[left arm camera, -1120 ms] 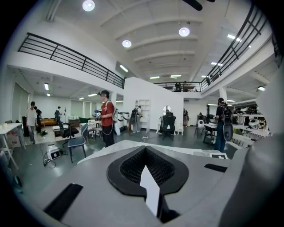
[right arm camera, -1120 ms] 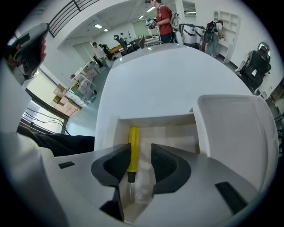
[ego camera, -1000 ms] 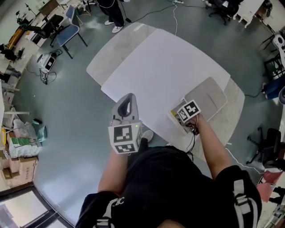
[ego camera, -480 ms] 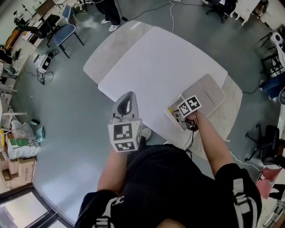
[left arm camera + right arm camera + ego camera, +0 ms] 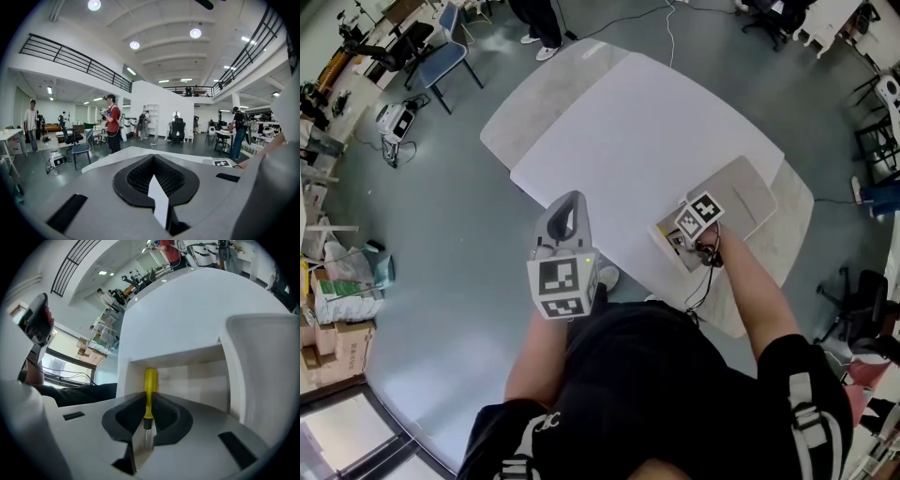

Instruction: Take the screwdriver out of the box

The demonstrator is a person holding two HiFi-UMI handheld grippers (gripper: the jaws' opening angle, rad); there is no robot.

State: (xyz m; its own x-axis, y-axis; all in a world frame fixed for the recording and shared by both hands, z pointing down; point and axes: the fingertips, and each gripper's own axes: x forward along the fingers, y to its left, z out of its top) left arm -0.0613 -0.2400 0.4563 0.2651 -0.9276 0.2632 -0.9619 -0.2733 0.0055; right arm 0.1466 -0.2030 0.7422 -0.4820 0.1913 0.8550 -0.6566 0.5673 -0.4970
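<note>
- A blue chair point(image 5: 442, 58) is standing on the grey floor point(image 5: 441, 234), far to the left of the table.
- The left gripper point(image 5: 571, 201) is hovering just off the table's near left edge. Its jaws are lying together with nothing between them, and its marker cube is facing up.
- The white table point(image 5: 647, 131) is running from far left to near right, with a grey panel showing along its far left edge.
- The box point(image 5: 667, 246) is sitting at the table's near right edge and is standing open.
- The screwdriver point(image 5: 150, 383) is sitting inside the box, close to its left wall. Its yellow handle is pointing towards the far wall, and its metal shaft is pointing back towards the gripper.
- The right gripper point(image 5: 149, 400) is reaching steeply down into the box. Its jaws have just been closing, and they are now clamping the screwdriver at the near end of the handle, where the shaft begins.
- The grey lid point(image 5: 742, 199) is lying folded back on the table, just to the far right of the box.
</note>
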